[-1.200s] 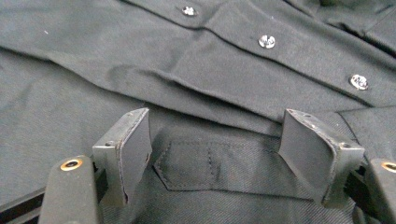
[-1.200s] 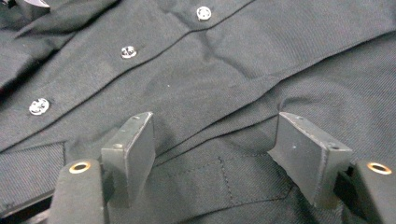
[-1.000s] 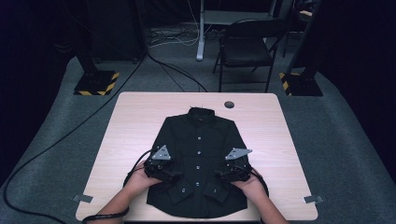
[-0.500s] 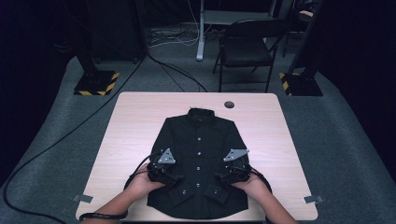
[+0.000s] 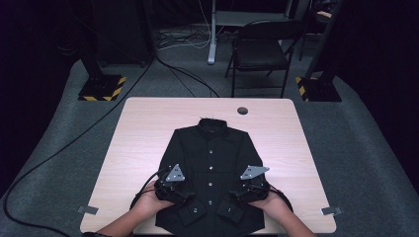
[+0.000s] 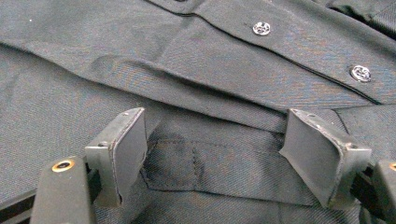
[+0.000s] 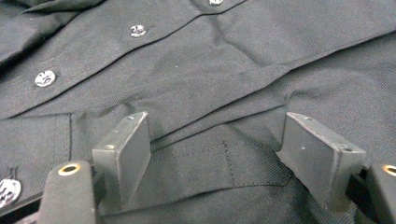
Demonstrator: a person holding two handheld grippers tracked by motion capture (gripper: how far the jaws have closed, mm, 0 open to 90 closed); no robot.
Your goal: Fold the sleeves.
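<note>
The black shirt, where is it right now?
In the high view the black shirt lies flat in the middle of the table, collar toward the far edge, with the left gripper and right gripper at its near end.

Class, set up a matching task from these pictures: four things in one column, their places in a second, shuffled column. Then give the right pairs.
Things:
1. shirt
2. chair
3. left tongs
4. table hole

Places:
A. on the floor behind the table
B. near the table's far edge
C. lying flat on the table
D. over the shirt's lower left part

Pairs: 1-C, 2-A, 3-D, 4-B
</note>
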